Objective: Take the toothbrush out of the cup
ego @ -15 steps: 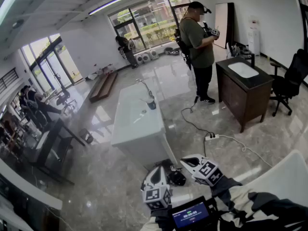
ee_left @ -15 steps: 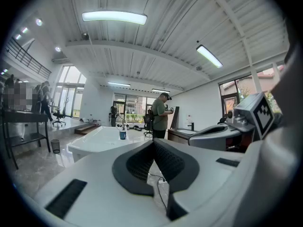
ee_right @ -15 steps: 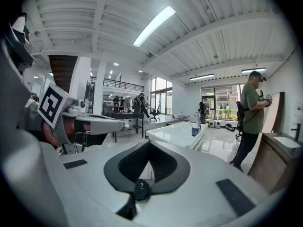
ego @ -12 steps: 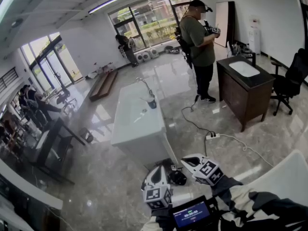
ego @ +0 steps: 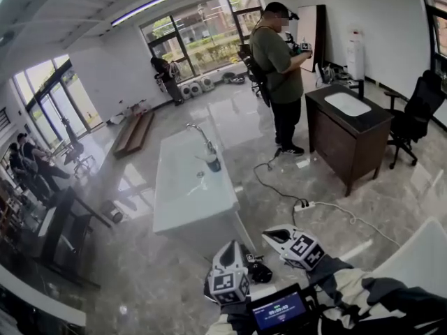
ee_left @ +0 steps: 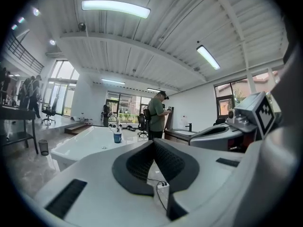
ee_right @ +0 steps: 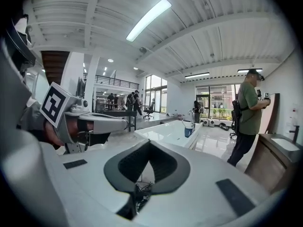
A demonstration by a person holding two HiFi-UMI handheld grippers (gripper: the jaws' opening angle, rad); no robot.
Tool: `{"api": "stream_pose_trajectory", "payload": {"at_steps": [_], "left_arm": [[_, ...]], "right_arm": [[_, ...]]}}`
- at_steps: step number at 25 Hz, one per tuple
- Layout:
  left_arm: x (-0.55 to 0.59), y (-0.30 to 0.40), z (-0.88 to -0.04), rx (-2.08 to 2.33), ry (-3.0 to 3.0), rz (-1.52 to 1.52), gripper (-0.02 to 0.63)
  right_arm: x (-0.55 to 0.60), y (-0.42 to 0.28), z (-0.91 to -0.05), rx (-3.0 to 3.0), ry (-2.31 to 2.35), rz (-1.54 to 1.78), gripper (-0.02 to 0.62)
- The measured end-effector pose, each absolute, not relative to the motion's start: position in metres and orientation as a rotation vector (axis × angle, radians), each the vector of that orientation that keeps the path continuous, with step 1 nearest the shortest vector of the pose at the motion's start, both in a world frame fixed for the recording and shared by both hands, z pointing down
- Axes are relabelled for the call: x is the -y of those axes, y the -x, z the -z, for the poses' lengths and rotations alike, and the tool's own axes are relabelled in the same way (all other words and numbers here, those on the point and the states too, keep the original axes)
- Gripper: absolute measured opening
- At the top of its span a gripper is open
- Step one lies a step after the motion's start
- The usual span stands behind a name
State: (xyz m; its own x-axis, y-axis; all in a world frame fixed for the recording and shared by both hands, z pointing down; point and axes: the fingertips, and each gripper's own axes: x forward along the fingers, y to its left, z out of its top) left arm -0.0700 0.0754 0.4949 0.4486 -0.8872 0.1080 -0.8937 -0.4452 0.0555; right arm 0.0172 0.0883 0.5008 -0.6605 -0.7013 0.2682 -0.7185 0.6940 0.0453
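Observation:
A small blue cup (ego: 213, 164) stands on the far right part of a long white basin counter (ego: 183, 201), beside a chrome faucet (ego: 200, 132). Something pale sticks out of the cup, too small to make out as the toothbrush. The cup (ee_left: 117, 137) shows far ahead in the left gripper view, and the cup (ee_right: 188, 132) equally distant in the right gripper view. My left gripper (ego: 229, 253) and right gripper (ego: 274, 236) hover side by side at the near end of the counter, well short of the cup. On the left gripper (ee_left: 153, 143) and the right gripper (ee_right: 149, 144) alike, the jaws are shut and hold nothing.
A person (ego: 276, 68) stands beyond the counter next to a dark vanity with a sink (ego: 349, 135). A black office chair (ego: 419, 114) is at the right. A power strip with cables (ego: 302, 205) lies on the glossy floor. Desks with seated people (ego: 35, 169) fill the left.
The head view has swung, so the counter, cup and standing person sit further left and lower in the picture. Both grippers keep their place at the bottom, still shut.

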Motion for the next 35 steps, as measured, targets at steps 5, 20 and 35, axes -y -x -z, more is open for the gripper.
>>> {"api": "stream_pose_trajectory", "payload": {"at_steps": [5,20,35], "left_arm": [[-0.014,0.093,-0.48,1.54,-2.624,-0.091,0.005],[0.084,0.101,-0.506,1.404,-2.681,-0.135,0.005],[0.206,0.096,-0.519,1.506,-2.617,-0.194,0.005]], "right_arm": [[-0.03,0.009,-0.491,2.609,-1.183,-0.09,-0.012],[0.059,0.027,-0.508,2.525,-1.245,-0.133,-0.012],[0.19,0.024,-0.515,2.609,-1.138,-0.137,-0.011]]}}
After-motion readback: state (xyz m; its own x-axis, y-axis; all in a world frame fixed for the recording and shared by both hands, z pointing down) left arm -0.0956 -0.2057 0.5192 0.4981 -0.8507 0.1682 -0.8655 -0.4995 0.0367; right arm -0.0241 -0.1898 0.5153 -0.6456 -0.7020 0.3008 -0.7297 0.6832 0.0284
